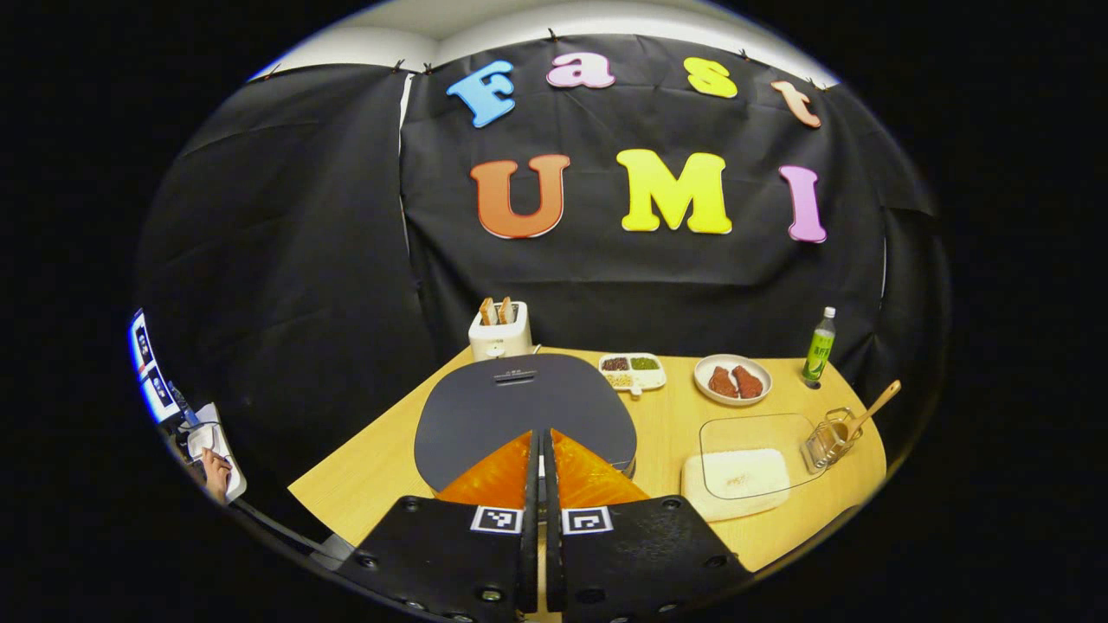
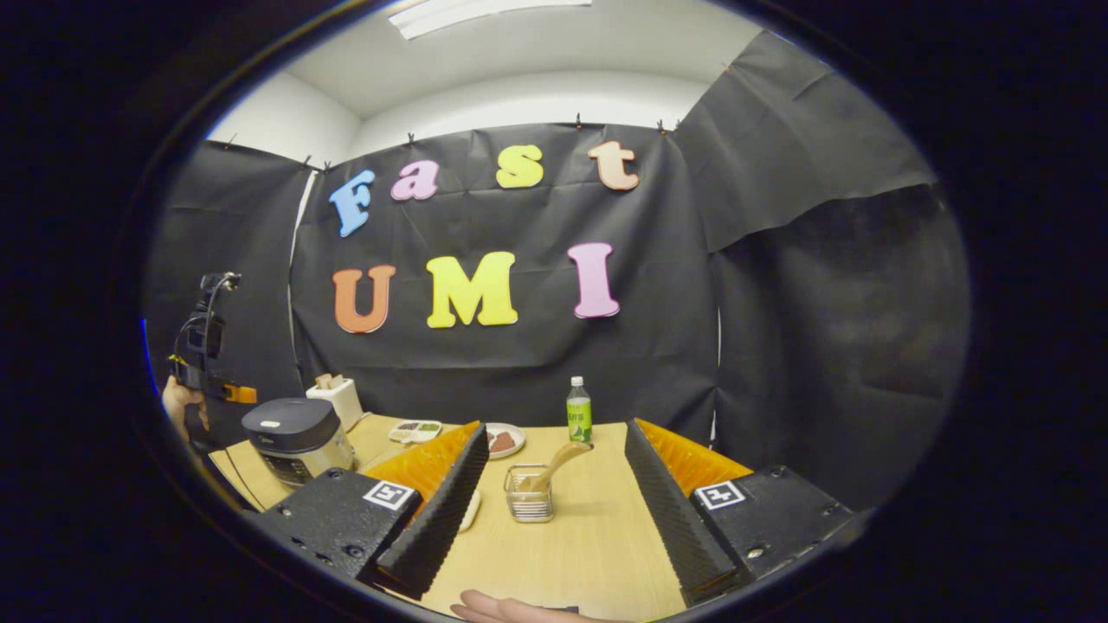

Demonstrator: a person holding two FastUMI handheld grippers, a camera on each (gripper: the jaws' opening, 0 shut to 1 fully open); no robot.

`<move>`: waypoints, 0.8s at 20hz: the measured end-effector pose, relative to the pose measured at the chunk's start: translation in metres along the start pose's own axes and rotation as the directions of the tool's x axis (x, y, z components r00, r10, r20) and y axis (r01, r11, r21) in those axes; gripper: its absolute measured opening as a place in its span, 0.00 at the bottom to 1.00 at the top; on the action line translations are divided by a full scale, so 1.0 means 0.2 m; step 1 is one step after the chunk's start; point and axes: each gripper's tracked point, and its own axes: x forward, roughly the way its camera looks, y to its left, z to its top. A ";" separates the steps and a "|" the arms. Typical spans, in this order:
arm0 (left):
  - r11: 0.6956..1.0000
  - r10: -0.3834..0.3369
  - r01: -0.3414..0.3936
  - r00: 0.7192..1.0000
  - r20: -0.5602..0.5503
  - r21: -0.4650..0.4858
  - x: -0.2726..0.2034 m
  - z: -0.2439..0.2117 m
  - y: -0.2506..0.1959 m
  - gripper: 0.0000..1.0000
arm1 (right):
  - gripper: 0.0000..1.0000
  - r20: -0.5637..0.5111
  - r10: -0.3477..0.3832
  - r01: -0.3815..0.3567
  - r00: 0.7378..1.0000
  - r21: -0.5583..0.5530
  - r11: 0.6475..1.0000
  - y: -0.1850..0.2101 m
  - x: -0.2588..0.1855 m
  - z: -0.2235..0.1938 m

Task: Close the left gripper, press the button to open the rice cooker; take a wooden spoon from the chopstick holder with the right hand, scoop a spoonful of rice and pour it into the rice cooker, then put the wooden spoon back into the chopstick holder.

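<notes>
So from my left hand-held gripper (image 1: 543, 454) I've got the rice cooker (image 1: 525, 407) dead ahead on the desk (image 1: 381, 467), with the toaster (image 1: 499, 333) right behind it. To its right sit a snack tray (image 1: 633, 370), then a plate (image 1: 732, 379), then a bottle (image 1: 819, 348) at the far edge. Nearer me on that side there's a rice container (image 1: 744, 467), and the chopstick holder (image 1: 827, 439) beside it with the wooden spoon (image 1: 876, 408) standing in it.
</notes>
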 end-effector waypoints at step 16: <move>0.993 -0.036 0.012 0.980 -0.197 -0.121 0.18 -0.27 -0.01 0.00 | 1.00 -0.041 -0.001 0.001 0.999 0.005 1.000 -0.10 0.01 -0.16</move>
